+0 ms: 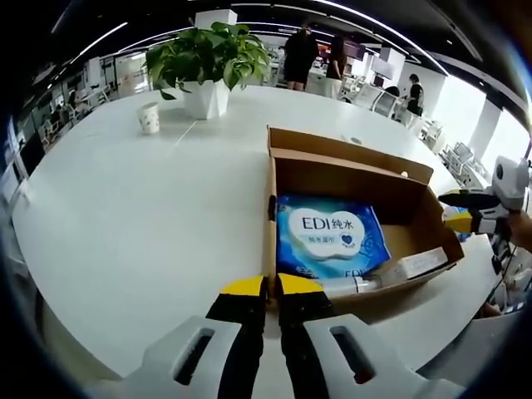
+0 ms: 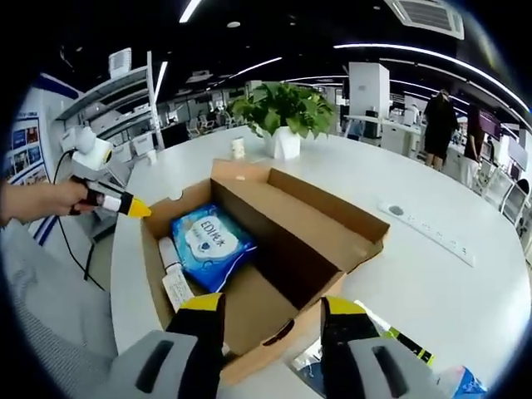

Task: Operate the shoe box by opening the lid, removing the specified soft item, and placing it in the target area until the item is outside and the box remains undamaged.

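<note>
- Left gripper [image 1: 272, 288]: yellow-tipped jaws nearly pressed together, holding nothing, just before the near wall of the shoe box [image 1: 349, 170].
- Right gripper [image 2: 272, 308]: jaws spread, straddling the box's near corner.
- Blue wipes pack [image 2: 212, 242]: lay inside the open box.
- Potted plant [image 1: 206, 62]: stood far beyond, on the white table [image 1: 125, 216].

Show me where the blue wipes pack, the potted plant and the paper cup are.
blue wipes pack [image 1: 331, 235], left gripper view, on its white label.
potted plant [image 2: 283, 108], right gripper view, on its leaves.
paper cup [image 1: 149, 118], left gripper view, on its side wall.
</note>
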Motion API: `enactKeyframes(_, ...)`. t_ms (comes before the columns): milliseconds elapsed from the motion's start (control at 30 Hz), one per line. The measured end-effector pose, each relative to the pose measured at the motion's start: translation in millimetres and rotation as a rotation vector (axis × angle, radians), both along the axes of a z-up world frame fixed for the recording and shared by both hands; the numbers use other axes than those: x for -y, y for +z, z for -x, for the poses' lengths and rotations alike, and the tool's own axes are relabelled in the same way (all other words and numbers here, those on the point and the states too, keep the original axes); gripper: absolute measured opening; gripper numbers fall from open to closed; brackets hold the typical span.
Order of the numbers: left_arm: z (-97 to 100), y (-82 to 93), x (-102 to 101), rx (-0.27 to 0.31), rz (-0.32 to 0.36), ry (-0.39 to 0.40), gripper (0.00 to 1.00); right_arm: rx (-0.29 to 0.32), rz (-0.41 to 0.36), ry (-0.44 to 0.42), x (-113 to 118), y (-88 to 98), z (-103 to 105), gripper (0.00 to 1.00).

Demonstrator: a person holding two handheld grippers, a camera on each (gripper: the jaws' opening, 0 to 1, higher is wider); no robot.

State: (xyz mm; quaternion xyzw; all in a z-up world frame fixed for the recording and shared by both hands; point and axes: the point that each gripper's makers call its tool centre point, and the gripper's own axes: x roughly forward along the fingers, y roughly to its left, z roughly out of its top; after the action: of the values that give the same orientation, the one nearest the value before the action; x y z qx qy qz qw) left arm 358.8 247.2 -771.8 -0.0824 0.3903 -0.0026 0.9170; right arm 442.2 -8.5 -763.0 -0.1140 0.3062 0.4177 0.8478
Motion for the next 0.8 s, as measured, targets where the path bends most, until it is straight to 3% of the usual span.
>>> enactKeyframes(133,0.2,0.1,0.6,0.001,0.003,0.002,0.02,0.016,0.036,-0.016,4.9,-1.2,-6.2,0.39)
enactKeyframes(300,-1.5,-0.9,-1.2,0.001,0.009,0.004,0.02,-0.01,0.0,-0.032,5.5,2.4,-4.9,0.4)
enactKeyframes(567,-5.1,-3.4,-5.6,0.002,0.01,0.004,0.02,0.005,-0.023,-0.018,-3.1,9.7,-0.8,0.39)
enactKeyframes(800,-5.6,-4.3,-6.8,0.003,0.011,0.005,0.02,-0.014,-0.018,0.004,-16.9,5.6,1.4,0.39)
